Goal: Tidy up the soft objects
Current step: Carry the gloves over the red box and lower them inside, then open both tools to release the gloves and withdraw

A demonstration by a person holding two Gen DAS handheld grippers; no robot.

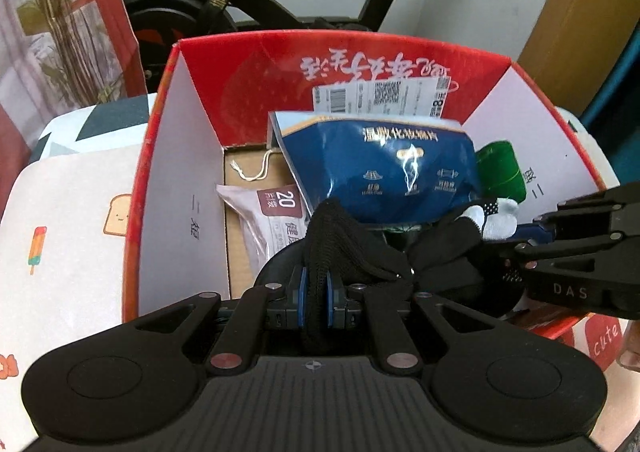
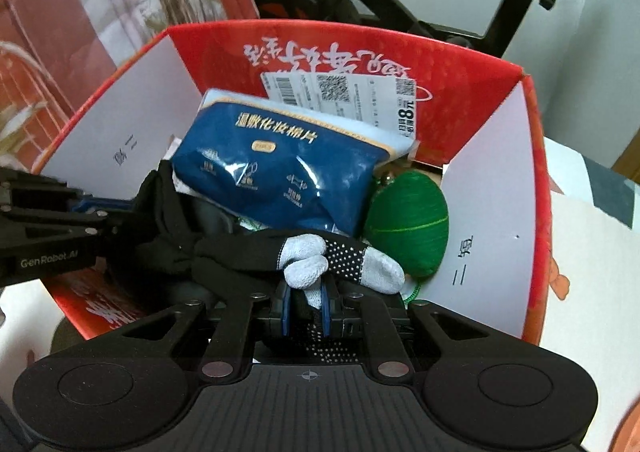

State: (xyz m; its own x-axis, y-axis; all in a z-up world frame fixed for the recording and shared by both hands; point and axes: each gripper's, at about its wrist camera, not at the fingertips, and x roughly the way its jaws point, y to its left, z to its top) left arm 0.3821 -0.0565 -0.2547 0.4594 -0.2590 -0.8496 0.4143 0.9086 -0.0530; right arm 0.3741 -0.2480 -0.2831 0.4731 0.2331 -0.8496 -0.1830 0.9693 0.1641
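Black grippers (image 1: 316, 292), blue-padded jaws

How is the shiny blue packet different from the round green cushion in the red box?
The shiny blue plastic packet is flat, crinkly and printed with writing; the round green fabric cushion is plump and plain apart from a thin stitched line. The packet is bigger and leans against the back wall of the red cardboard box; the cushion sits lower, beside it. Both are inside the box.

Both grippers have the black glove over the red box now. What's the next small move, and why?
Probably open both sets of fingers and let it drop. The left gripper pinches the black glove at its cuff, the right gripper at its grey fingertips, and it already hangs inside the red box, above the blue pack and green pouch.
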